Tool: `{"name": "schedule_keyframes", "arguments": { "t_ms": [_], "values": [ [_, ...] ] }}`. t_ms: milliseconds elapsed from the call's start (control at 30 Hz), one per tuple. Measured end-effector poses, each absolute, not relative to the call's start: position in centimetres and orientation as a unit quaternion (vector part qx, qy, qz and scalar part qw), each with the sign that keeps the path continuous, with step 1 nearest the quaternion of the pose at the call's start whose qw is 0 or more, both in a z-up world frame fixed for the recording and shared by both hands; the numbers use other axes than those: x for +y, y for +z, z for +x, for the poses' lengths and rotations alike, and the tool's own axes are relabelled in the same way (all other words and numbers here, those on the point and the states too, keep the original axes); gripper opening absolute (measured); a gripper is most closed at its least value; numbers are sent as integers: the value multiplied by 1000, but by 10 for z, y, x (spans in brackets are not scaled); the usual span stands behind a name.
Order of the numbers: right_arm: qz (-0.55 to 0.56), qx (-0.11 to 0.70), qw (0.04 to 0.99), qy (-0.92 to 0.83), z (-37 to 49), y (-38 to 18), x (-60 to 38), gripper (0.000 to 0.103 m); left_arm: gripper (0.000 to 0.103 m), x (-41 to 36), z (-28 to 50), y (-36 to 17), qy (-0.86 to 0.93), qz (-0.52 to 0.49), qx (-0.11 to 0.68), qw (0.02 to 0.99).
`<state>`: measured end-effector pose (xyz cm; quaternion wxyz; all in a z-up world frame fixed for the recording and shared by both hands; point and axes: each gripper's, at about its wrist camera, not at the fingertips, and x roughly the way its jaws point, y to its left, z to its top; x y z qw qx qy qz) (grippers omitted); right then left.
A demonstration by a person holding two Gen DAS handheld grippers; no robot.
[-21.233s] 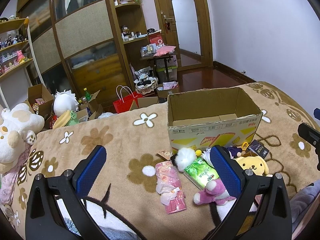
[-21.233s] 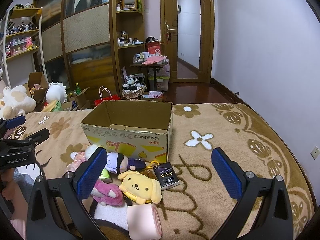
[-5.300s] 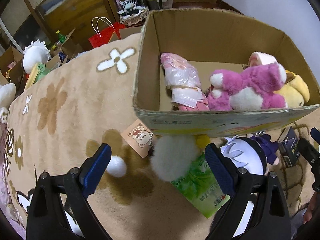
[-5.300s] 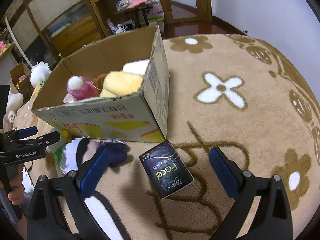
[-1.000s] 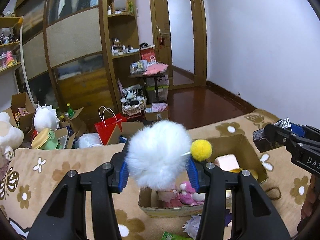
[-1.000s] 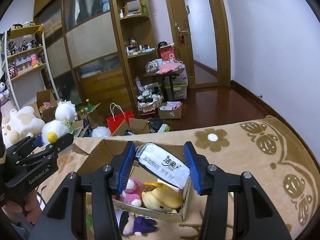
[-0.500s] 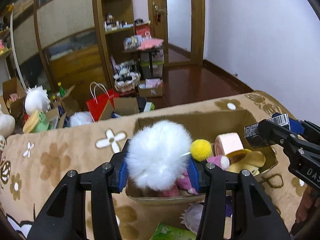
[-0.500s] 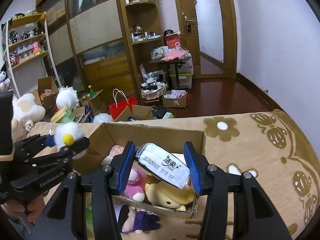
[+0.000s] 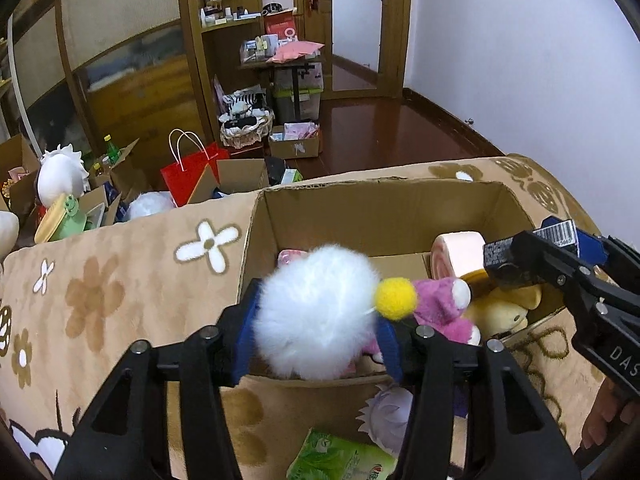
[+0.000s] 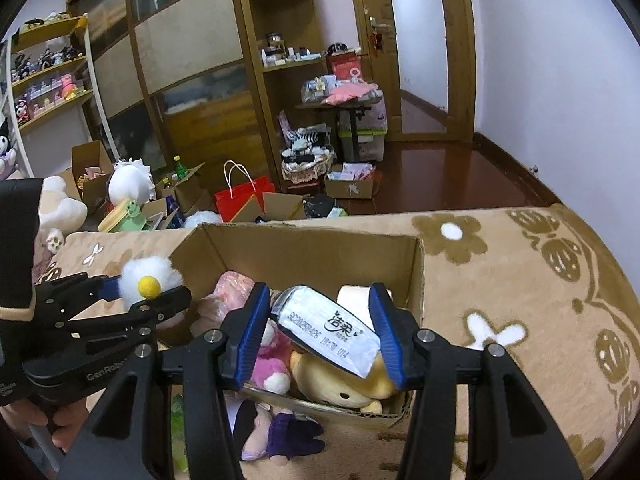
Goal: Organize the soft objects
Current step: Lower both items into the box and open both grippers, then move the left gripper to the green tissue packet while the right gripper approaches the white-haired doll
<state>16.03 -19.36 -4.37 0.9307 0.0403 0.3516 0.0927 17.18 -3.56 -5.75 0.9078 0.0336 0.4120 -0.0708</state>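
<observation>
White pompom (image 9: pixel 316 316) is pinched by the left gripper (image 9: pixel 318 330) above the cardboard box (image 9: pixel 360 208); the right gripper (image 10: pixel 320 330) clamps a tissue pack (image 10: pixel 330 330) over the box's plush toys (image 10: pixel 340 384).

White pompom (image 9: pixel 316 316) with yellow ball (image 9: pixel 395 297), blue gripper pads (image 10: pixel 252 334), brown cardboard box (image 9: pixel 360 212), pink plush (image 9: pixel 440 308), tan blanket (image 9: pixel 120 276) with brown and white flowers.

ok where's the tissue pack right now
The tissue pack is clamped in the right gripper, tilted, held over the right end of the cardboard box, just above the yellow plush and the pink plush.
</observation>
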Motion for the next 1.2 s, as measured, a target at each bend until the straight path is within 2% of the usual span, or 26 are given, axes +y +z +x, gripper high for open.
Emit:
{"name": "schedule_keyframes", "arguments": {
  "t_ms": [133,200,267,400,500,600,633,700,767,800,900,1067,1200],
  "values": [
    [50,357,928,96,162,-47,-195,55,58,-36,171,-58,-65,38,410,909],
    [53,357,928,96,161,-47,-196,57,65,-35,172,-59,-61,34,416,907],
    [55,356,928,94,161,-47,-198,62,66,-33,173,-59,-60,30,417,906],
    [61,353,929,90,160,-43,-200,64,68,-32,173,-58,-60,33,421,904],
    [69,351,930,87,156,-39,-204,77,78,-33,167,-55,-58,44,417,906],
    [74,343,933,84,150,-31,-206,82,80,-34,159,-49,-62,56,411,908],
    [76,343,933,84,148,-29,-207,86,81,-35,158,-48,-64,57,412,907],
    [81,343,932,86,144,-24,-207,91,86,-35,153,-45,-67,61,414,906],
    [82,344,931,89,140,-20,-207,92,93,-36,145,-42,-67,66,412,906],
    [80,346,931,88,137,-19,-206,92,93,-36,142,-40,-69,69,411,906],
    [77,352,929,88,128,-15,-204,103,93,-38,131,-36,-74,82,411,905],
    [75,357,927,87,115,-12,-201,103,99,-41,116,-32,-78,98,413,902],
    [75,365,924,85,105,-13,-200,103,99,-40,107,-31,-78,100,424,897]
  ]
}}
